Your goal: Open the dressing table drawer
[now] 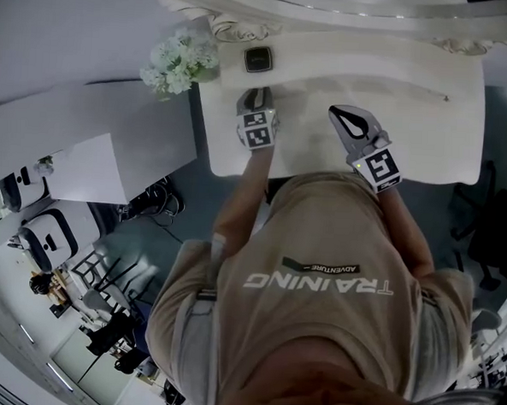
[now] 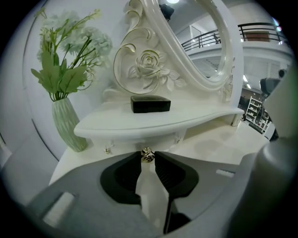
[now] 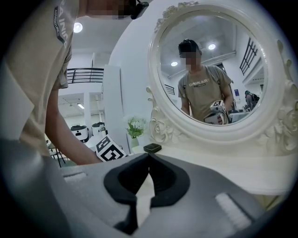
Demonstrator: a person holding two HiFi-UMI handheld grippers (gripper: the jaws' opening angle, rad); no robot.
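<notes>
The white dressing table [image 1: 429, 140] is spreading across the top of the head view, and its oval carved mirror [image 3: 214, 69] is rising at the back, reflecting the person [image 1: 316, 295] standing at the front edge. A pale green vase [image 2: 66, 128] of white flowers is standing at the table's left end, beside a raised shelf [image 2: 200, 116]. The left gripper [image 2: 147, 153] is reaching in under that shelf, while the right gripper [image 3: 149, 155] is hovering over the tabletop to its right, jaws pressed together with nothing between them. A small black box [image 2: 150, 103] is sitting on the shelf. Just below the shelf's front edge, the tiny brass drawer knob [image 2: 147, 156] is being pinched between the left gripper's jaw tips.
</notes>
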